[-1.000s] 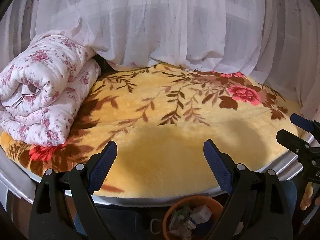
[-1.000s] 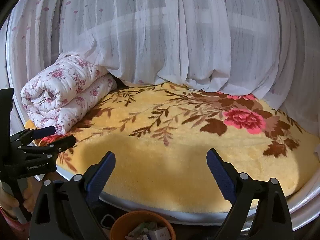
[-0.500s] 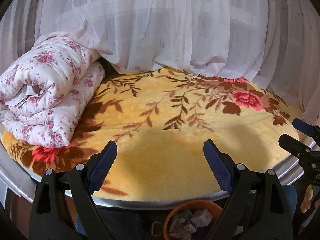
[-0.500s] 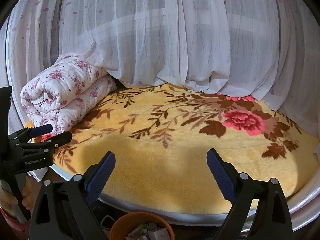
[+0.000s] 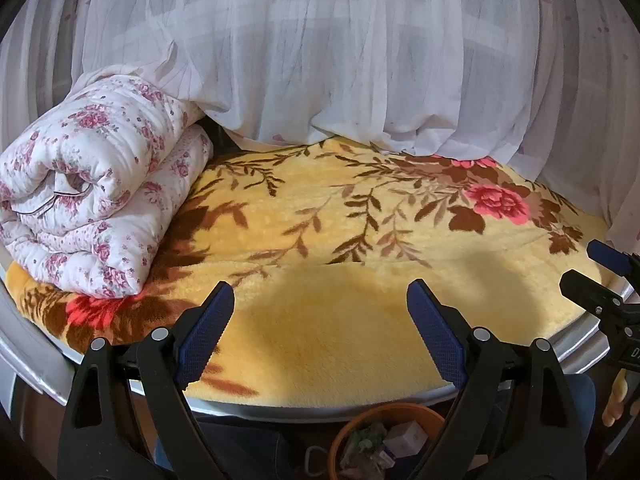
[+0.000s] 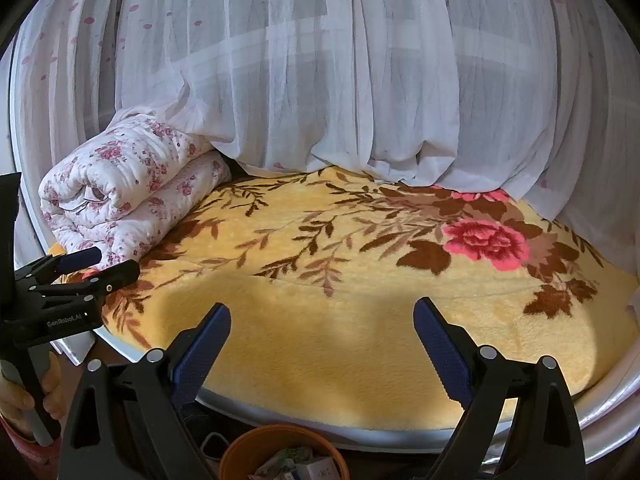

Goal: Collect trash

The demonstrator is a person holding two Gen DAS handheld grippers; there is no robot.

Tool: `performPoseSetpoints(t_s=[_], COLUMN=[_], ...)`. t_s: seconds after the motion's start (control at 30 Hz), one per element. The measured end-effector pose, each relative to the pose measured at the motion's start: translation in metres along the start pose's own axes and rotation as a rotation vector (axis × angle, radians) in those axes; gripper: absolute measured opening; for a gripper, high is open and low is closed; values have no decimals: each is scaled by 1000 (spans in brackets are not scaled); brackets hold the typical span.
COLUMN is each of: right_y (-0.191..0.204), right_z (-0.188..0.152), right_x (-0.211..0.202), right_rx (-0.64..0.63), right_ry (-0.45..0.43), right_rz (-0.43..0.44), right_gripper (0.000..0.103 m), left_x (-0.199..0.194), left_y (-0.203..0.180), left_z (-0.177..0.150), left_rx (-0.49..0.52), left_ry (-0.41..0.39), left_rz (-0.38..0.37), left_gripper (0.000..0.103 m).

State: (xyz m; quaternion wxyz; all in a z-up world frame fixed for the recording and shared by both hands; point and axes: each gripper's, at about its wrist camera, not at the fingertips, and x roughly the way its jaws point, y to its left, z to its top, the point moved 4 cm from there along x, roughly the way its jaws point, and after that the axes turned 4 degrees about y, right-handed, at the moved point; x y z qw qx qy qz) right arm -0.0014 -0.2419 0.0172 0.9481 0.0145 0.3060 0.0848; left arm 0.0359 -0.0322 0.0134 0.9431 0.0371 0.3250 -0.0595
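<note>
An orange round bin [image 5: 384, 416] holding paper scraps and a small white box sits on the floor just below the bed's near edge; it also shows in the right wrist view [image 6: 280, 446]. My left gripper [image 5: 320, 332] is open and empty, held above the bin at the bed's edge. My right gripper [image 6: 322, 344] is open and empty, level with it. Each gripper shows in the other's view: the right at the right edge [image 5: 596, 268], the left at the left edge [image 6: 96, 266]. No loose trash is visible on the bed.
A yellow flowered blanket [image 5: 360, 240] covers the bed. A rolled white floral quilt [image 5: 96, 200] lies at its left end. White sheer curtains [image 5: 320, 60] hang behind the bed. A silver bed rim [image 5: 580, 352] runs along the near edge.
Both grippers have risen and drawn back a little from the bed, so the bin sits lower in both views. Both stay open and empty.
</note>
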Motion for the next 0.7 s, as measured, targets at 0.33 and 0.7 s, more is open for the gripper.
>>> performPoseSetpoints(t_s=[0.33,0.7], right_y=[-7,-12], right_z=[-1,4], right_x=[10,18], right_rx=[12,26], right_ry=[9,11], right_rz=[-11,-19], right_gripper=[91,91], left_x=[5,21], left_y=[2,7], left_z=[0,2], left_rx=[-3,-21], left_ry=[8,37], left_rz=[2,4], left_gripper=[86,86])
